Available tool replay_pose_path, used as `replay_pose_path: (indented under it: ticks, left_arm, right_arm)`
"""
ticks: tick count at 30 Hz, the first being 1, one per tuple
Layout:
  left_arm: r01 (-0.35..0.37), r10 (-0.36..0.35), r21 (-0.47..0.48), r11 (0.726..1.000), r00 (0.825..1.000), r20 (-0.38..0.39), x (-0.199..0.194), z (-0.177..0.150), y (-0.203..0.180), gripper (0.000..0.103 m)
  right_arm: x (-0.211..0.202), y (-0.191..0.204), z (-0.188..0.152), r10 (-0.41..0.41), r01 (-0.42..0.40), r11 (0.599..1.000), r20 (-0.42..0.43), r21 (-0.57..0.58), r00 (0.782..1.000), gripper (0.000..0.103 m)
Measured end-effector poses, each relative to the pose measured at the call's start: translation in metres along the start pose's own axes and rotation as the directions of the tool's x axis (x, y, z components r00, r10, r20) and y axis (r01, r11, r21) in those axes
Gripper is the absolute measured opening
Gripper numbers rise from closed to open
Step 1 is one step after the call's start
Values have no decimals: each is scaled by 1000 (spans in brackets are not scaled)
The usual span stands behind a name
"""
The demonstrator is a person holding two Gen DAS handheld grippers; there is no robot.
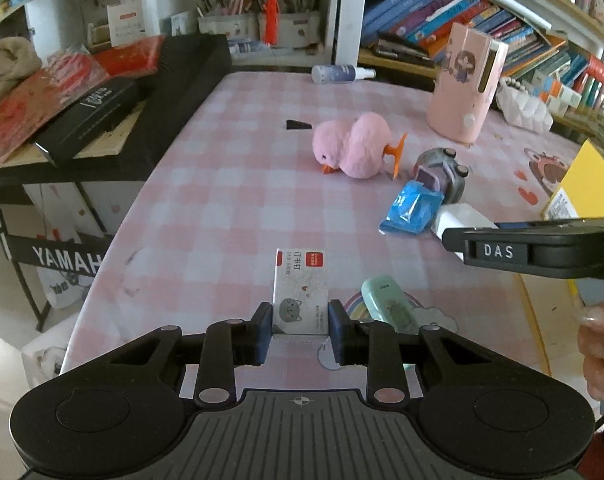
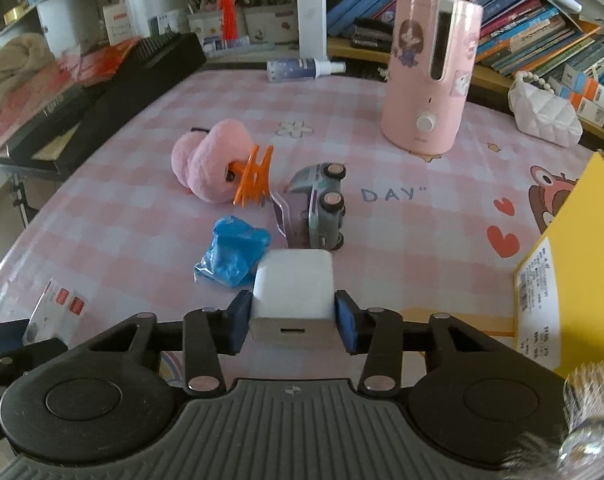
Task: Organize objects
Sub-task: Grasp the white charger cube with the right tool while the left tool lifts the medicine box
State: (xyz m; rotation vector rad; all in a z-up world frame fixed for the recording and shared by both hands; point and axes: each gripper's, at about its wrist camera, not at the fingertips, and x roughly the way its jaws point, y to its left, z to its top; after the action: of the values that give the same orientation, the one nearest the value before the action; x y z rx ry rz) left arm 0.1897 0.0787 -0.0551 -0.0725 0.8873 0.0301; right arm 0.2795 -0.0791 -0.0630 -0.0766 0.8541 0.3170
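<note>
Left gripper (image 1: 300,326): clenched on staple box (image 1: 299,292), lower centre.
Right gripper (image 2: 293,318): grasping white charger (image 2: 291,300), lower centre.
Advice: lift straight, avoiding blue bag (image 2: 231,256) and toy car (image 2: 322,208).

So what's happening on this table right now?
A person is tidying a cluttered pink checked table with handheld tongs in each hand. The left tongs are shut on a small staple box; the right tongs are shut on a white charger block. A pink plush chick, toy car and blue packet lie untouched.
</note>
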Motion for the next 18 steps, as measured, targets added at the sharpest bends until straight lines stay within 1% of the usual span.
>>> replay_pose_path:
  ticks: [3, 7, 18]
  left_arm:
    - [8, -8, -10, 1000, 1000, 25, -9, -1, 1, 27]
    - [22, -21, -12, 1000, 998, 58, -22, -4, 1, 27]
    - [51, -54, 24, 998, 991, 126, -60, -23, 3, 27]
  right_arm:
    - [-9, -1, -4, 12, -12, 1000, 2, 17, 1000, 41]
    - [-26, 3, -9, 8, -9, 1000, 35, 13, 999, 41]
    - [-77, 17, -32, 16, -17, 1000, 103, 9, 995, 41]
